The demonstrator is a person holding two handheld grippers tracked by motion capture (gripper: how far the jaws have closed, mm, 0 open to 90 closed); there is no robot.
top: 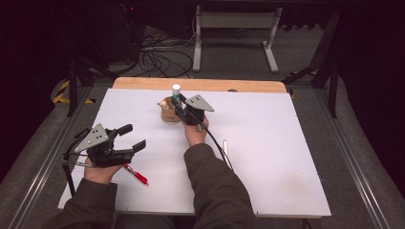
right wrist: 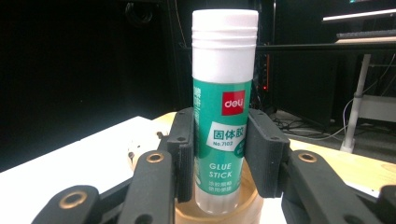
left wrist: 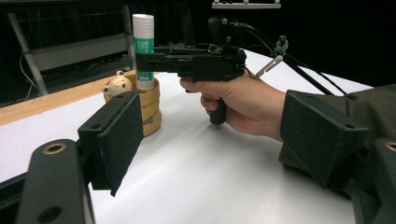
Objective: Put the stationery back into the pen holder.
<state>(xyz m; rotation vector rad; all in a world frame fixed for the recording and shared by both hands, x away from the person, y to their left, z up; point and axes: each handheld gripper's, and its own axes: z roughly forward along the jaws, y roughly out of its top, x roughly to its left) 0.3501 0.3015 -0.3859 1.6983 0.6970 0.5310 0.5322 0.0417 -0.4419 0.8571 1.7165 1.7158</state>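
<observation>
Cylindrical glue stick (right wrist: 223, 116) clamped upright over round wooden cup (left wrist: 148, 109).

glue stick (right wrist: 224, 126) grn/wht, red logo | holder (top: 168, 113) tan wood | pen (top: 136, 175) red | table (top: 267, 143) wht

I see a red pen (top: 136, 175) lying near the front left of the white tabletop (top: 286, 152) and a white pen (top: 225, 145) near the middle. Beyond the table's wooden far edge (top: 143, 84), cables (top: 157, 59) tangle on the floor beside a white stand (top: 234, 21).
</observation>
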